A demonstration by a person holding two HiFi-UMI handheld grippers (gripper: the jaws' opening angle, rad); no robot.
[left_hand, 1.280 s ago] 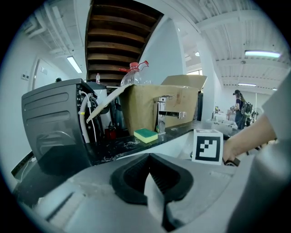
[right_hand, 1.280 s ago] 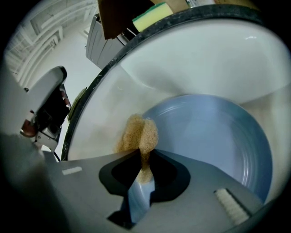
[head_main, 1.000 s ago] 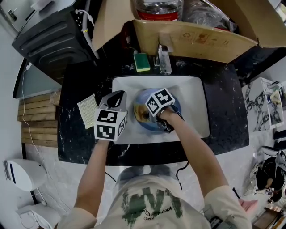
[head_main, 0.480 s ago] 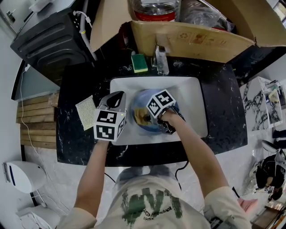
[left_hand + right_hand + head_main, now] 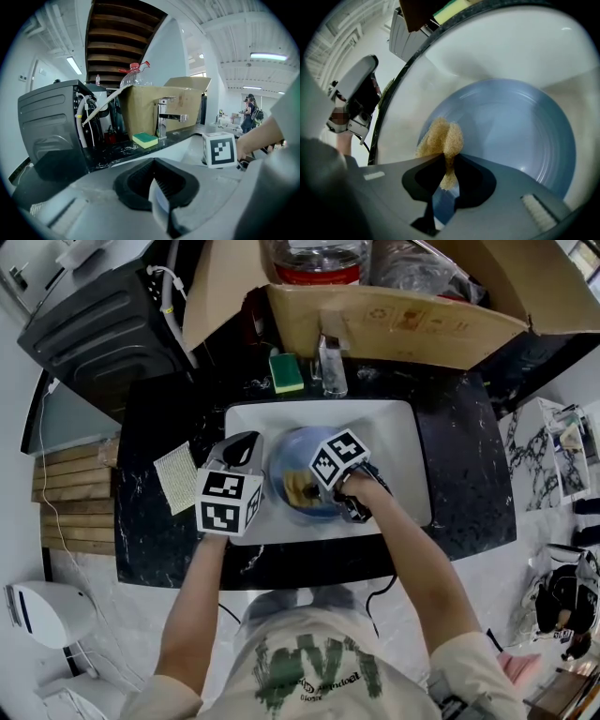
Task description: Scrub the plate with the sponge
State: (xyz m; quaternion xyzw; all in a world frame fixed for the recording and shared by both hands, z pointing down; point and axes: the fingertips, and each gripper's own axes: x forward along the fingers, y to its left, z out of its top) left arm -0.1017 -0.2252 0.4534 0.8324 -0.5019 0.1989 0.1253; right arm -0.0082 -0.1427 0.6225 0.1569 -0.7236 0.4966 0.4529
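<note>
The plate point(image 5: 289, 452) lies in the sink point(image 5: 401, 457), sponge point(image 5: 300, 489) on it, faucet point(image 5: 326, 364) behind.

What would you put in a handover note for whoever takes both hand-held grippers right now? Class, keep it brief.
Left hand-held gripper: shut on the blue plate at its left rim, holding it in the white sink.
Right hand-held gripper: shut on the tan sponge, pressed to the plate's face.
Done: both grasps made, sponge on plate.
Left: scrub the whole face; how much is scrubbed cannot be told.
A green sponge lies unused on the counter.
</note>
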